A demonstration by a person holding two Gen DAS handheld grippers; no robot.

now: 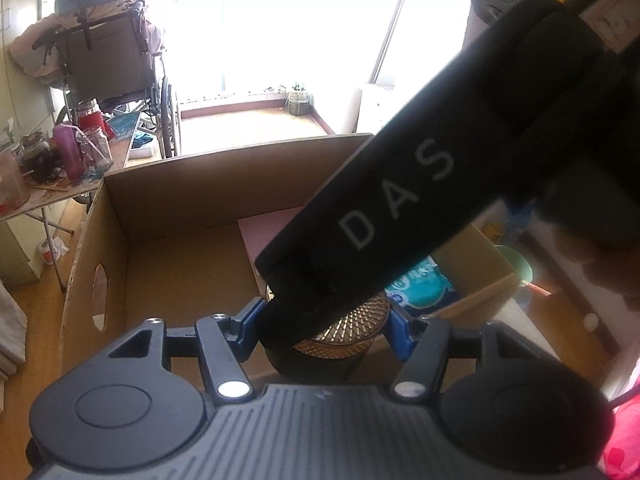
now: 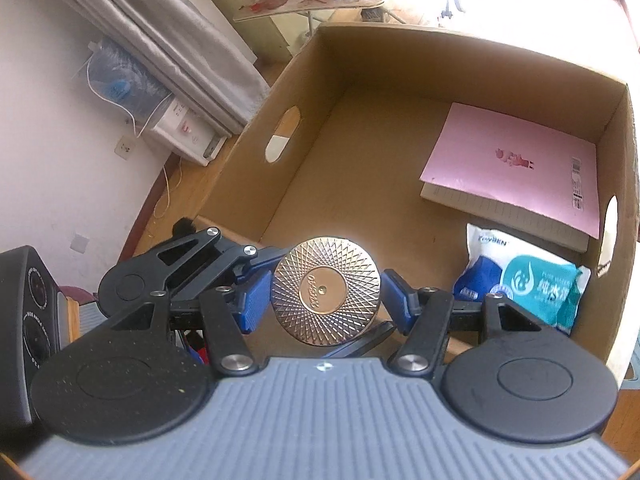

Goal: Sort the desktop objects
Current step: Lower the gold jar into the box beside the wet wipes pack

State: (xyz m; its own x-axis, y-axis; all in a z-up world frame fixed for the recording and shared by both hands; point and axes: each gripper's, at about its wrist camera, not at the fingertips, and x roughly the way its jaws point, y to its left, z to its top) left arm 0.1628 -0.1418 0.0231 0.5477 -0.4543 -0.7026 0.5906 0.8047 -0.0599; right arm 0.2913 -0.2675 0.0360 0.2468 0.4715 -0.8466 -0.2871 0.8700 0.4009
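A round black jar with a gold patterned lid (image 2: 325, 291) sits between the fingers of both grippers at the near edge of a large cardboard box (image 2: 400, 68). My left gripper (image 1: 326, 334) is shut on the jar (image 1: 344, 334). My right gripper (image 2: 326, 300) stands open, its blue pads (image 2: 251, 304) just clear of the lid. Its black body (image 1: 420, 184) crosses the left wrist view above the jar. In the box lie a pink notebook (image 2: 516, 168) and a pack of wet wipes (image 2: 528, 276), also in the left wrist view (image 1: 420, 284).
The box has hand holes in its side walls (image 2: 282, 140). A cluttered folding table (image 1: 52, 168) and a wheelchair (image 1: 116, 64) stand beyond it. A black device (image 2: 24, 320) sits to my left. A green cup (image 1: 518, 268) is right of the box.
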